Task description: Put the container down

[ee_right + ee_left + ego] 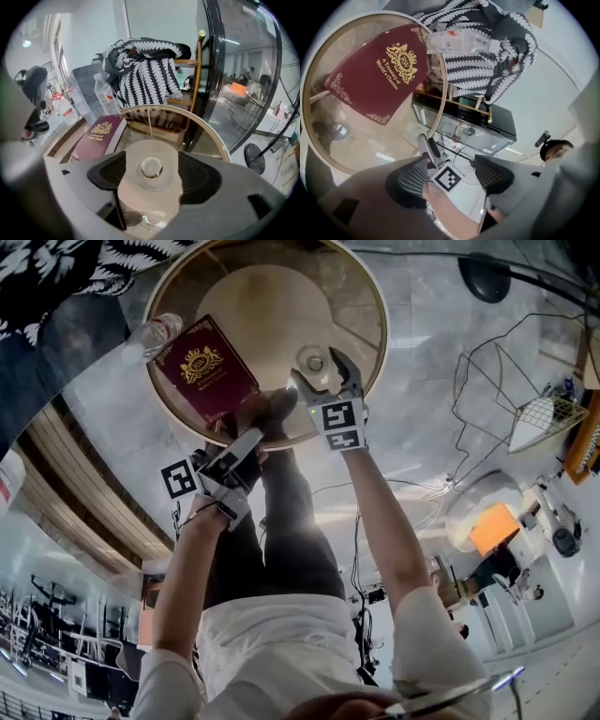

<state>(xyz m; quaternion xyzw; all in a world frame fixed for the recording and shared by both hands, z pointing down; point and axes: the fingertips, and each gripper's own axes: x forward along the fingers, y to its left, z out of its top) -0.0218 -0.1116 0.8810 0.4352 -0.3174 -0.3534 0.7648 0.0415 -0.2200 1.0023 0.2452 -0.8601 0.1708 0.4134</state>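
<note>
A small clear round container (314,362) (151,168) stands on the round glass table (375,296) with a gold rim. My right gripper (323,376) (152,176) is open around it, one finger on each side; a narrow gap shows at the left pad, and the right pad is at the container's edge. My left gripper (251,442) (450,176) is open and holds nothing. It hovers at the table's near edge, below the right gripper in the head view.
A maroon book (204,368) (377,72) (98,136) lies on the table's left side. A plastic bottle (155,334) (104,96) stands beyond the rim. A chair draped in black-and-white cloth (140,70) stands behind the table. A wire basket (539,418) is at right.
</note>
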